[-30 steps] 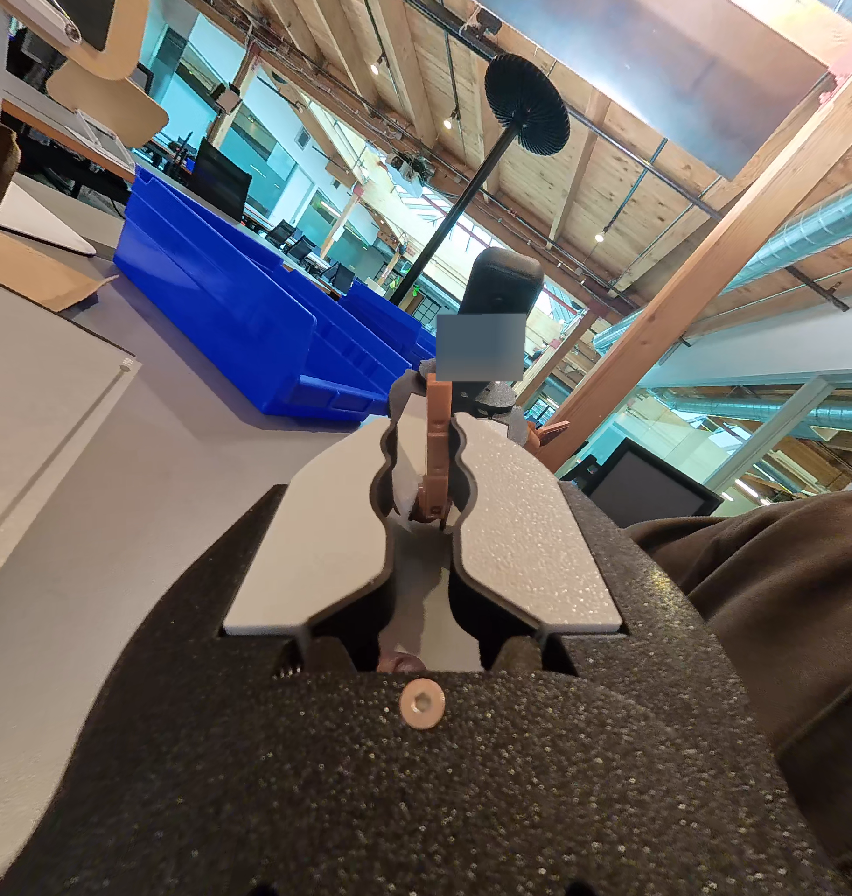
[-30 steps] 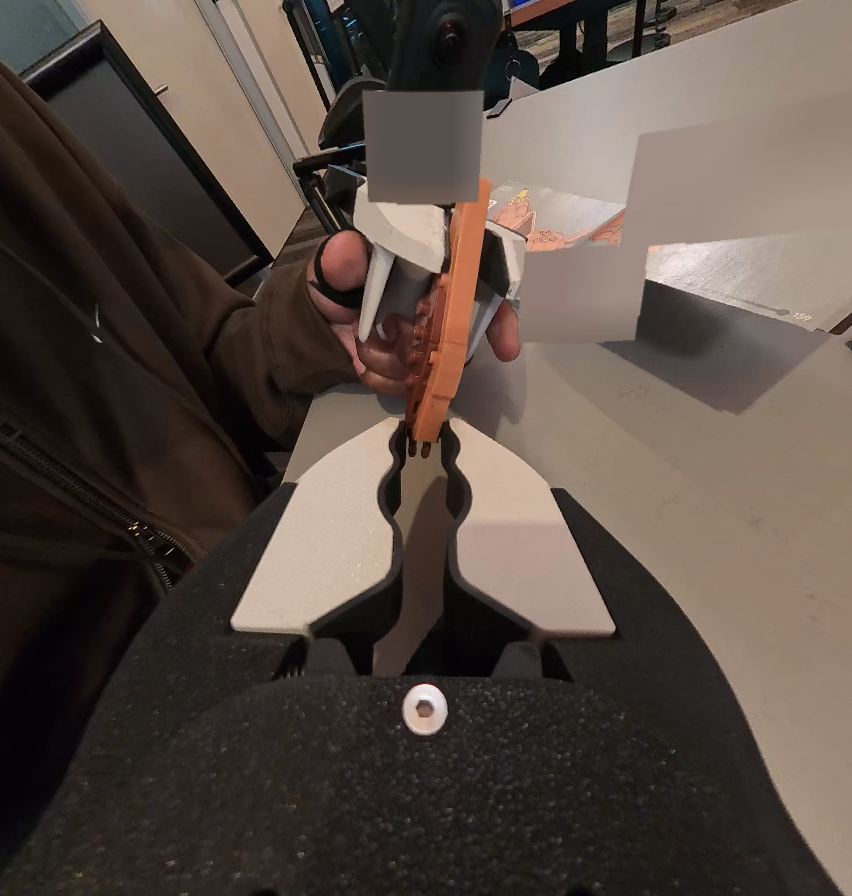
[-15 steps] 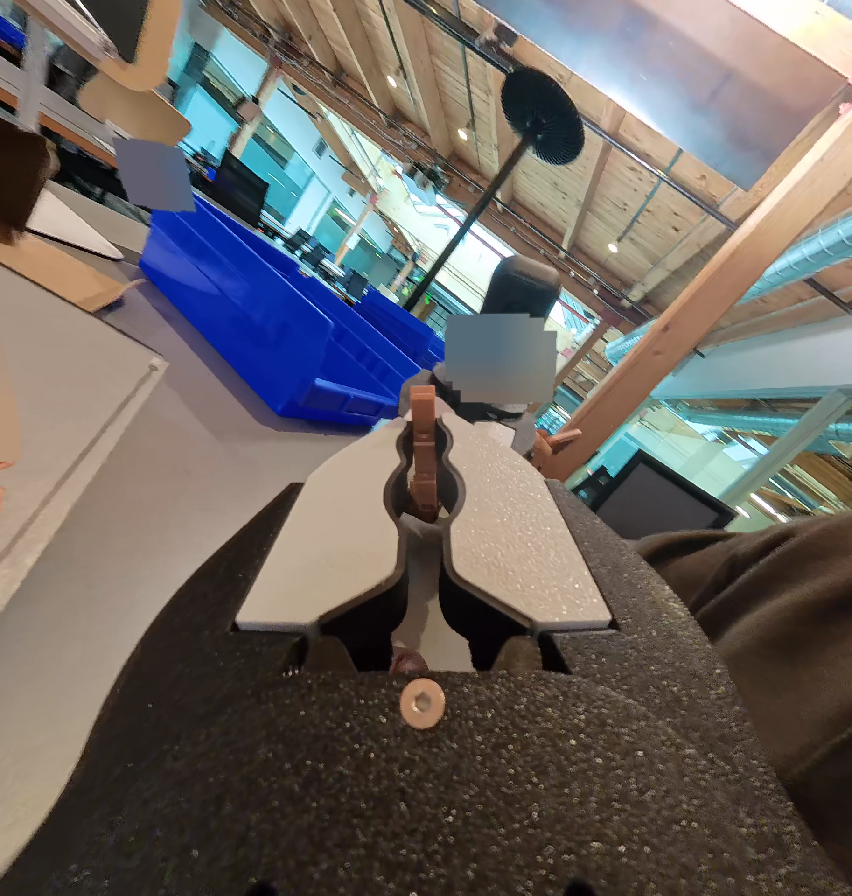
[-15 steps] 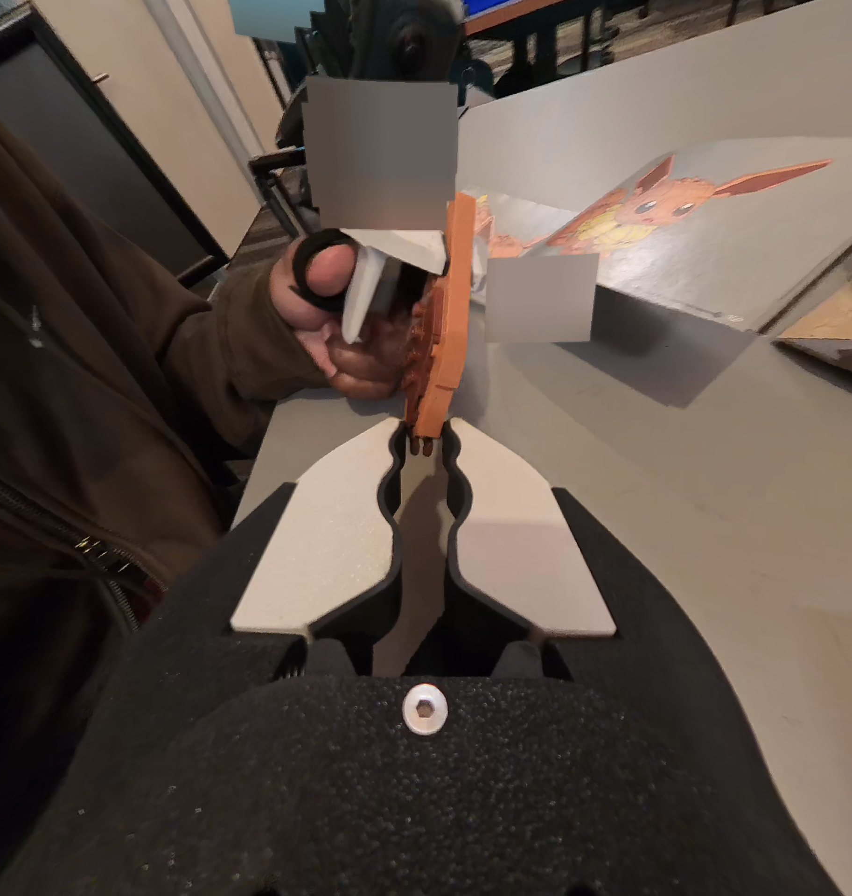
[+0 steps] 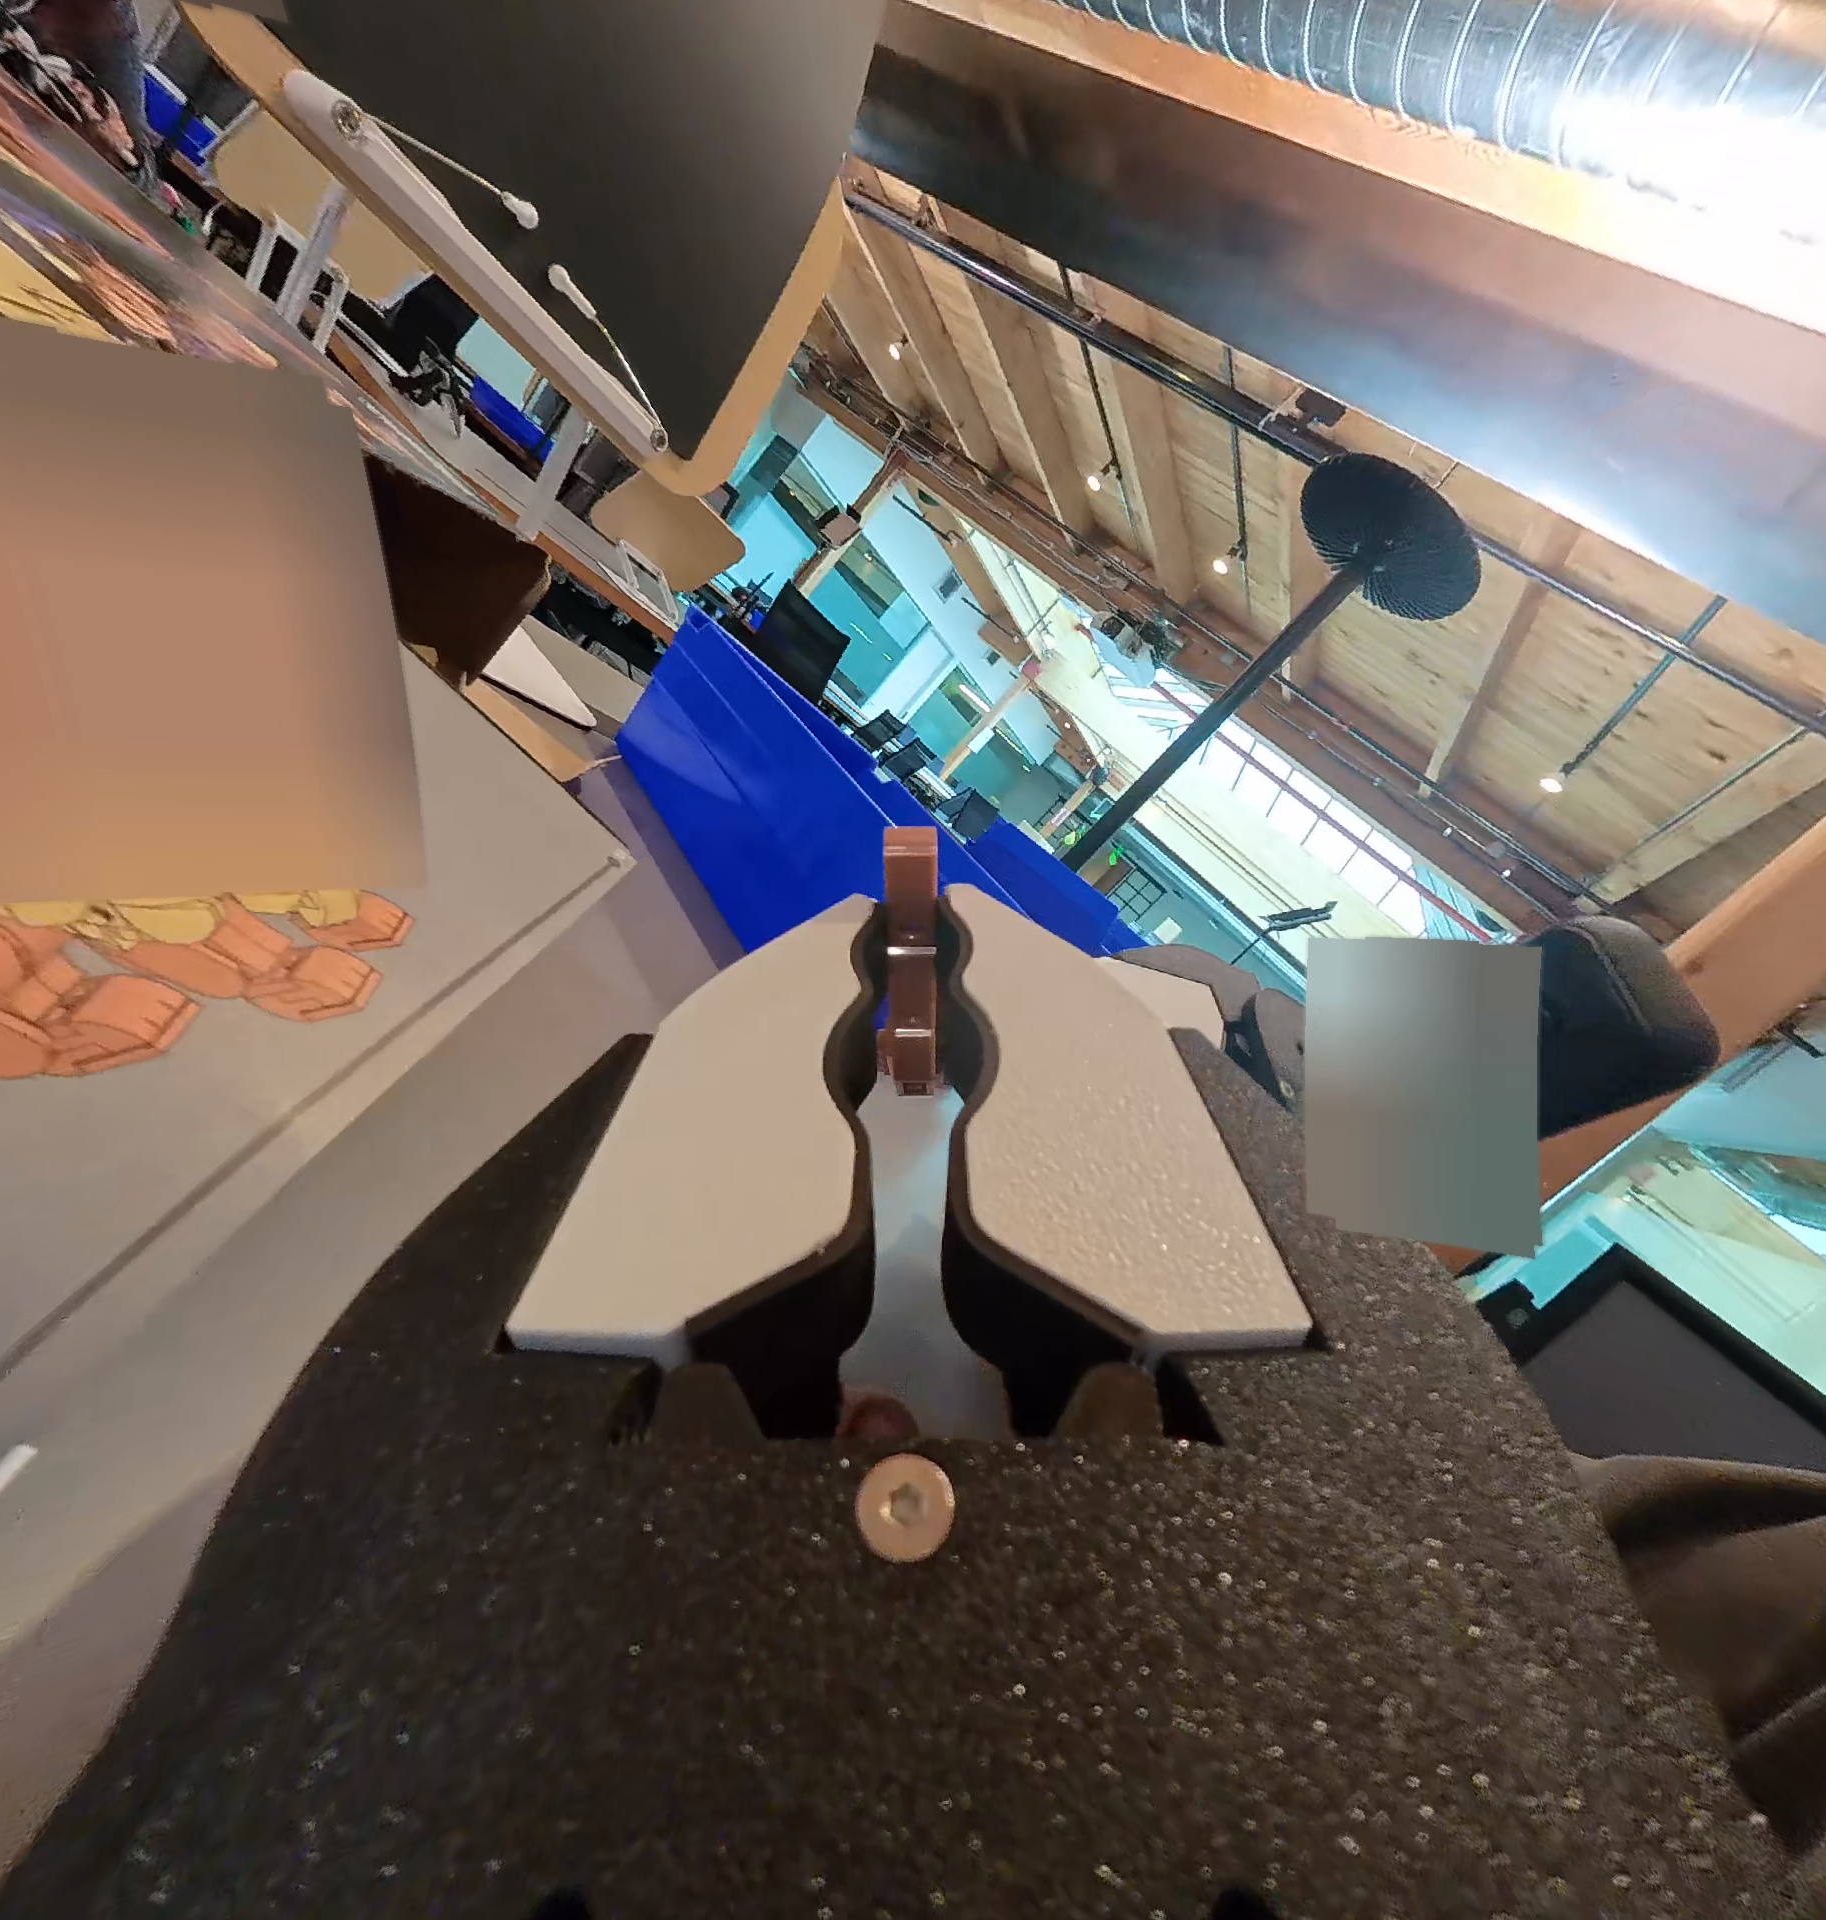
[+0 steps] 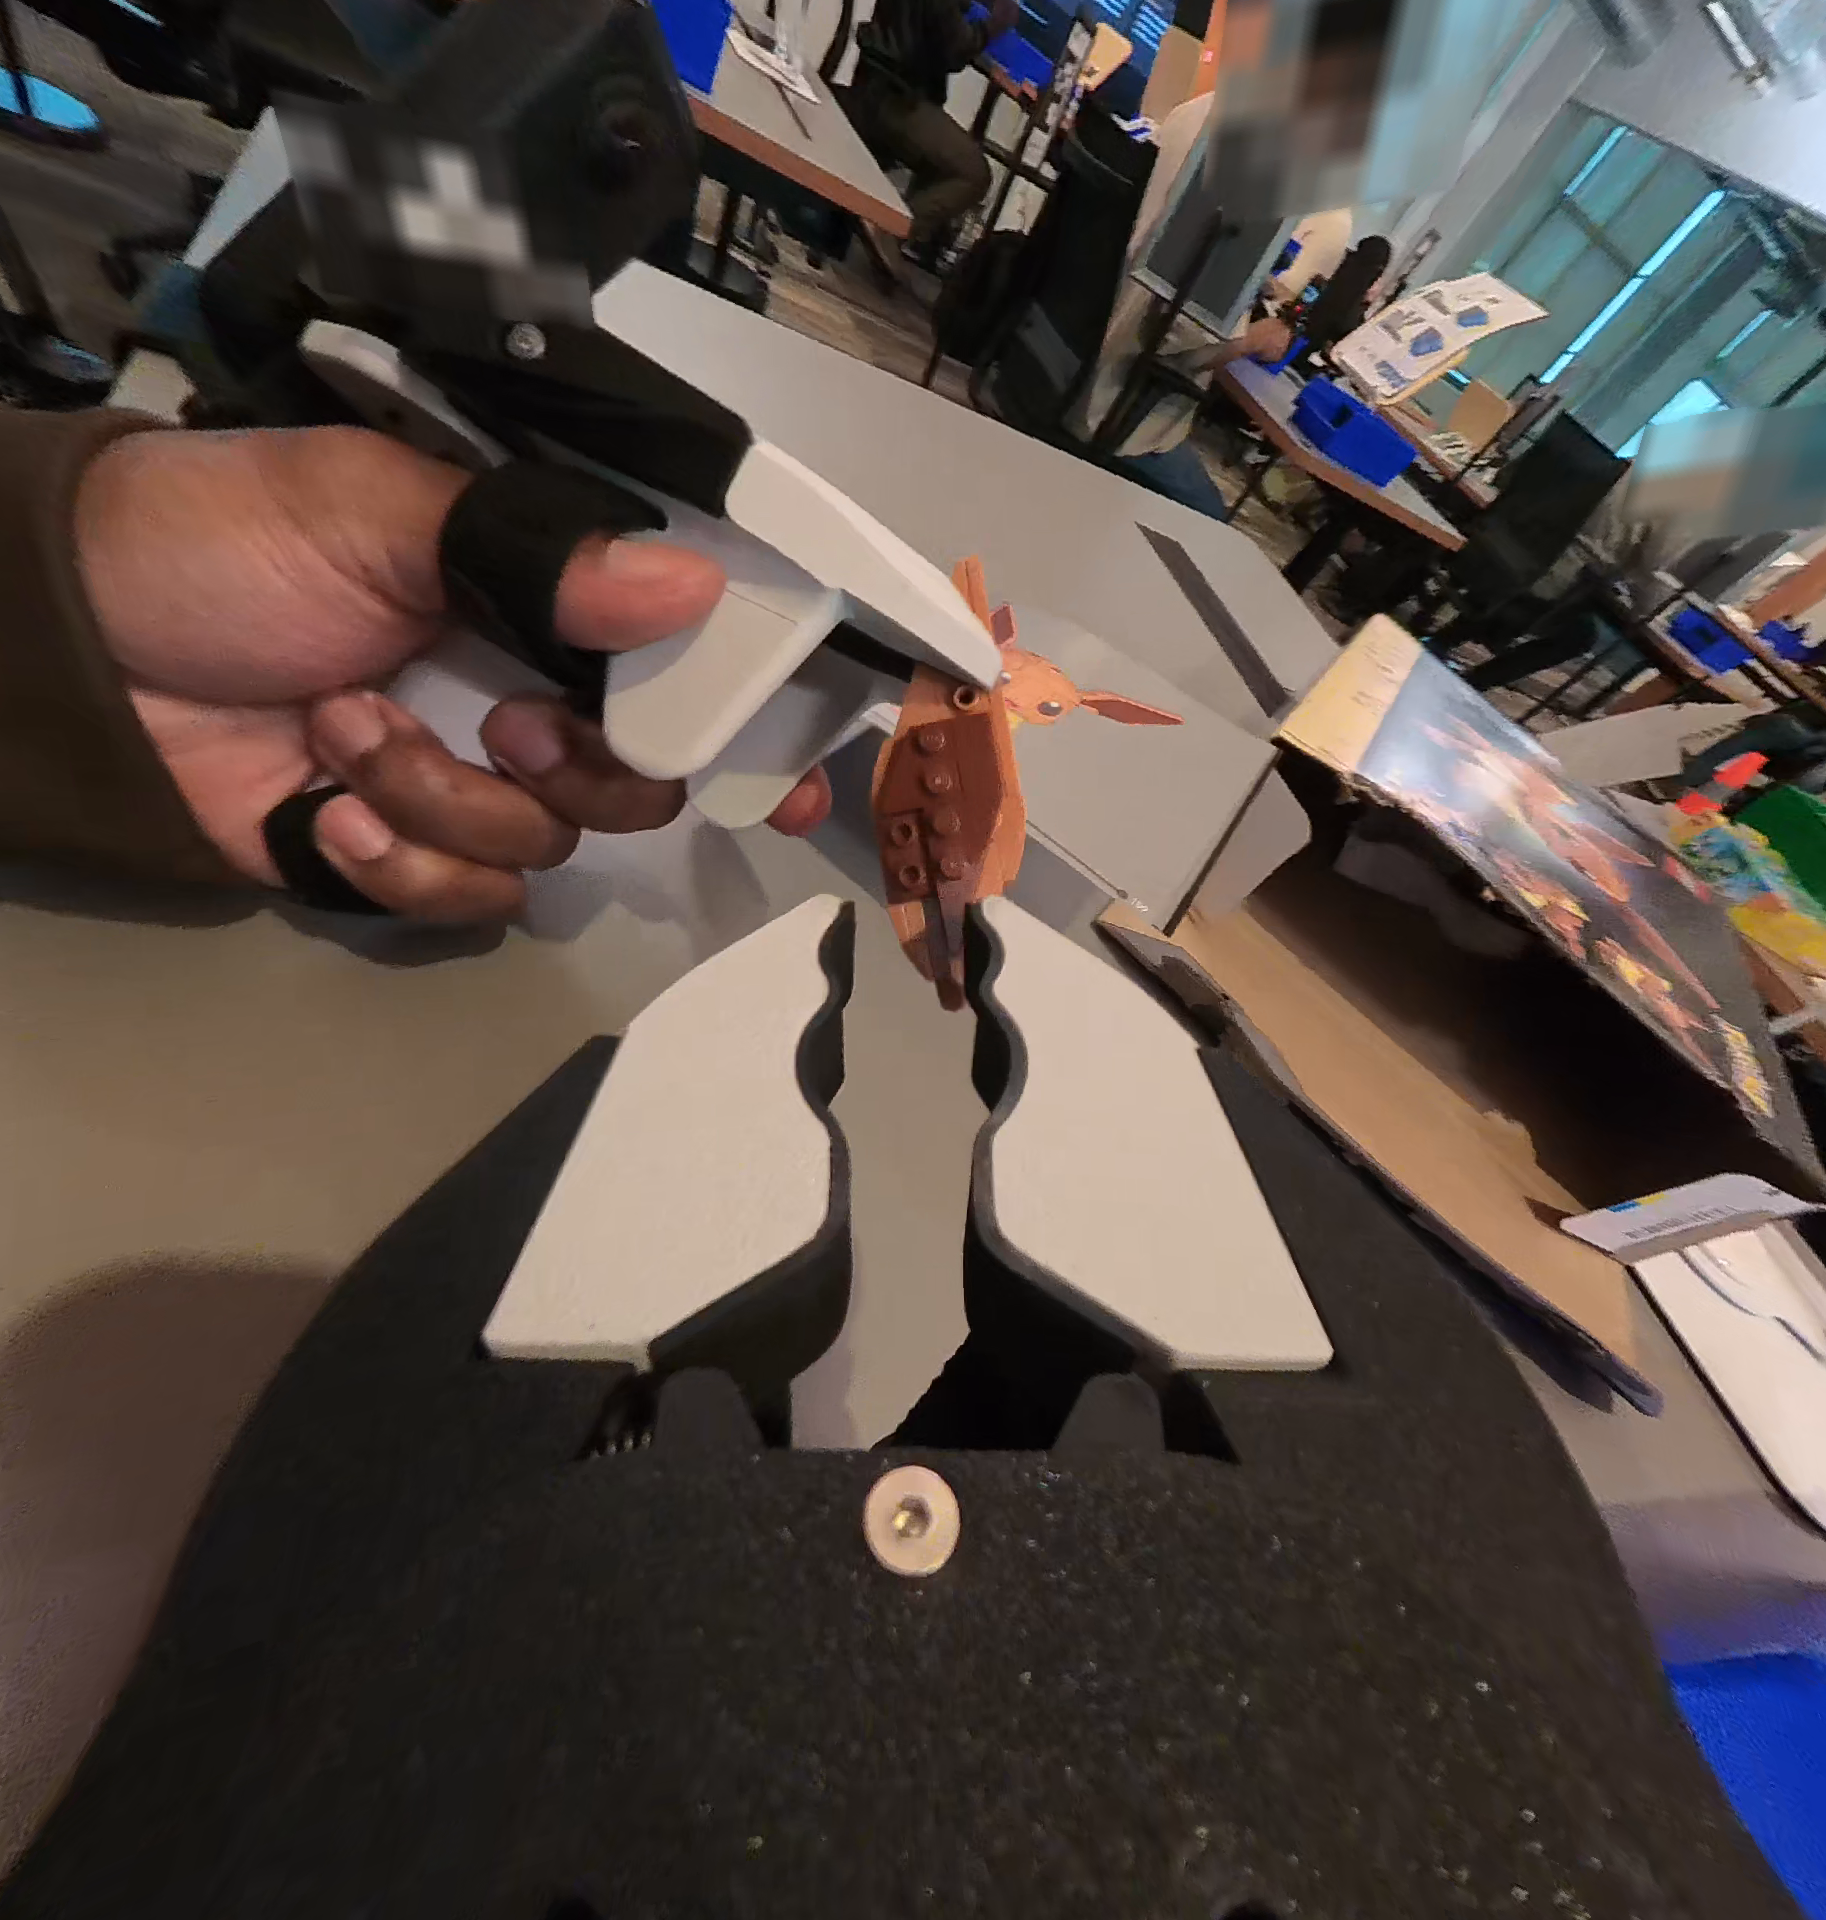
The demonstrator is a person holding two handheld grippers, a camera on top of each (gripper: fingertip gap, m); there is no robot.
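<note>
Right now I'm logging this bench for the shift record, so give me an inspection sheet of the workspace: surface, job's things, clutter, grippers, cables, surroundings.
Surface: grey table, bare close to the grippers.
Job's things: brown and orange brick assembly, studded, held above the table.
Clutter: torn cardboard box with printed lid; white leaflet; sheet with a cartoon creature; blue bins.
Grippers: left gripper shut on the assembly's thin brown edge, a hand on its handle. Right gripper open; the assembly's lower tip lies between its fingers, close to one, the other clear of it.
Cables: nothing seen.
Surroundings: open office, other desks, seated people, timber ceiling, ducting.
</note>
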